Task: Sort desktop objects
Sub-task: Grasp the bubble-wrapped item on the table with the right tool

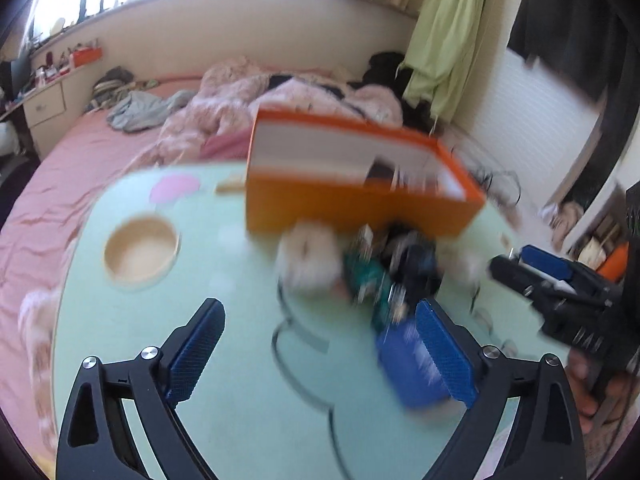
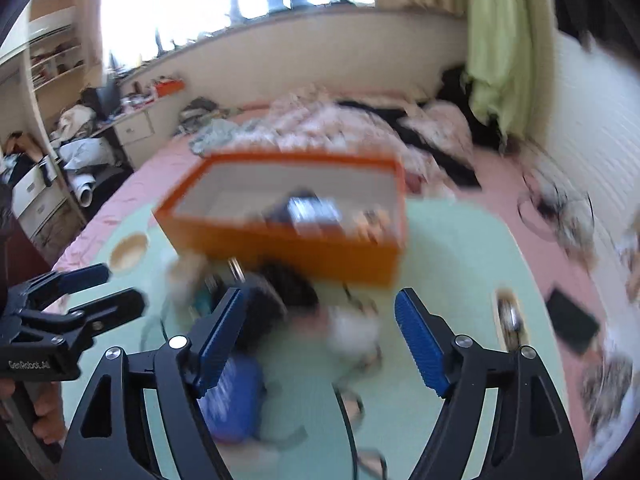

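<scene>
An open orange box (image 1: 360,204) (image 2: 300,240) stands at the far side of the pale green table (image 1: 160,320), with dark items inside. In front of it lies a blurred heap: a white fluffy thing (image 1: 308,260) (image 2: 352,332), a green item (image 1: 366,276), a black item (image 1: 412,264) (image 2: 280,300) and a blue packet (image 1: 400,364) (image 2: 236,396). My left gripper (image 1: 320,344) hangs open above the table, and the blue packet lies against its right finger. My right gripper (image 2: 322,332) is open over the heap. Each gripper also shows at the edge of the other's view, the right gripper (image 1: 512,258) and the left gripper (image 2: 122,286).
A round wooden bowl (image 1: 140,254) (image 2: 128,254) sits on the table's left part. A recess with a metal item (image 2: 508,316) is at the table's right edge. The table rests on a pink bed (image 1: 80,152) with bedding and clothes; a black phone (image 2: 572,320) lies to the right.
</scene>
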`<state>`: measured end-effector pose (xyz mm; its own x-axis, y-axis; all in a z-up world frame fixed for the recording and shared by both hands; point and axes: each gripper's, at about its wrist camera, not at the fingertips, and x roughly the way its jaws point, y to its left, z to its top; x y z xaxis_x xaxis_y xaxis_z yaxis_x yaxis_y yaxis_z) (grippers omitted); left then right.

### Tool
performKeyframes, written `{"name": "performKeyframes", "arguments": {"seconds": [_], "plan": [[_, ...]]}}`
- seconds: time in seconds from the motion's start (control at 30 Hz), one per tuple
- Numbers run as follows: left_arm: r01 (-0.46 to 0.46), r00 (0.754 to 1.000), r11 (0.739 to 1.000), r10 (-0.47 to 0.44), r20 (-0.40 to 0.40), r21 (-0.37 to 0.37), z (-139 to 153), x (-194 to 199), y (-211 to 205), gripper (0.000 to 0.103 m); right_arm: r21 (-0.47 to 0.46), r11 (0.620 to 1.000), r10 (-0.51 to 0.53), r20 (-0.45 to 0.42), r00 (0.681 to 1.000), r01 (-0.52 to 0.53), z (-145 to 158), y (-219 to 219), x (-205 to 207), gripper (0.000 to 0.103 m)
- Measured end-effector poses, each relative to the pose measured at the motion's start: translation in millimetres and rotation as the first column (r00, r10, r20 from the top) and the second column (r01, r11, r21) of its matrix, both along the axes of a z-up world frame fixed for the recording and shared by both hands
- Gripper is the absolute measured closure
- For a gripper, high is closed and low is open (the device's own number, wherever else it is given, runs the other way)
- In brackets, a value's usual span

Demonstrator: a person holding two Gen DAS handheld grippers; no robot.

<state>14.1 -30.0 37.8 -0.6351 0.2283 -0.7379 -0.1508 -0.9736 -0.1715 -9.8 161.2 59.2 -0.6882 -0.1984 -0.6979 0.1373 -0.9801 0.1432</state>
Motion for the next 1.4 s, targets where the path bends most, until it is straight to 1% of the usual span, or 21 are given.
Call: {"name": "performKeyframes", "arguments": {"seconds": [0.1,0.13,0.17,0.2,0.23,0.27,0.3,0.4,0.5,0.77,0.9,0.97,1.03,1.07,1.13,1.23,1.33,1.37,1.4], "plan": [[0.0,0.999,1.0,0.001,0.052,-0.018,-21,2,-1,0.007,-0.053,0.998,-0.018,0.07,0.997,0.021,-19,14,9,0.026],[-0.003,0.999,0.999,0.005,0.044,-0.042,-26,3,-1,0.006,-0.057,0.998,-0.025,0.092,0.995,0.031,-26,17,10,0.026],[-0.015,1.0,0.995,0.017,0.026,-0.097,-30,3,2,0.002,-0.061,0.997,-0.034,0.119,0.992,0.041,-34,19,10,0.026],[-0.016,0.999,0.991,0.02,0.031,-0.13,-32,2,5,0.001,-0.071,0.996,-0.045,0.154,0.987,0.056,-42,23,7,0.026],[-0.012,0.999,0.989,0.018,0.038,-0.149,-33,2,7,0.001,-0.078,0.995,-0.055,0.163,0.985,0.068,-45,26,7,0.025],[-0.008,0.999,0.983,0.016,0.042,-0.181,-35,2,11,0.001,-0.074,0.994,-0.069,0.16,0.985,0.082,-47,27,6,0.021],[-0.002,0.999,0.976,0.013,0.048,-0.216,-36,2,16,0.0,-0.062,0.993,-0.085,0.155,0.984,0.096,-47,29,5,0.018],[0.027,0.999,0.975,-0.02,0.033,-0.22,-37,8,24,0.0,-0.023,0.994,-0.099,0.15,0.984,0.104,-48,26,2,0.015],[0.043,0.999,0.974,-0.038,0.024,-0.222,-37,11,29,0.0,0.001,0.995,-0.097,0.145,0.985,0.098,-49,23,2,0.014],[0.043,0.999,0.974,-0.038,0.025,-0.222,-36,11,29,0.0,-0.024,0.995,-0.095,0.139,0.986,0.1,-50,23,8,0.014],[0.041,0.999,0.975,-0.037,0.025,-0.22,-36,11,29,0.0,-0.061,0.993,-0.094,0.134,0.987,0.102,-49,28,9,0.014],[0.034,0.999,0.976,-0.03,0.022,-0.215,-36,10,29,0.0,-0.115,0.988,-0.082,0.142,0.987,0.099,-46,32,7,0.014],[0.029,0.999,0.977,-0.025,0.02,-0.213,-37,10,29,0.0,-0.169,0.982,-0.064,0.149,0.987,0.089,-43,33,1,0.017],[0.029,0.999,0.977,-0.025,0.02,-0.213,-37,10,30,0.0,-0.165,0.982,-0.065,0.145,0.987,0.089,-41,30,-3,0.02],[0.029,0.999,0.977,-0.025,0.02,-0.213,-37,10,30,0.0,-0.122,0.989,-0.066,0.124,0.99,0.081,-36,22,-11,0.024],[0.021,1.0,0.977,-0.017,0.02,-0.212,-36,10,29,0.0,-0.071,0.995,-0.062,0.095,0.994,0.069,-31,9,-22,0.024],[-0.003,1.0,0.979,0.007,0.019,-0.206,-37,8,25,0.0,-0.018,0.996,-0.081,0.095,0.992,0.084,-32,1,-35,0.024],[-0.004,1.0,0.98,0.007,0.017,-0.198,-37,8,23,0.0,-0.009,0.996,-0.086,0.097,0.992,0.087,-34,-1,-39,0.027],[-0.002,1.0,0.982,0.005,0.016,-0.187,-37,7,22,0.0,-0.002,0.997,-0.083,0.099,0.992,0.083,-35,-2,-42,0.036]]}}
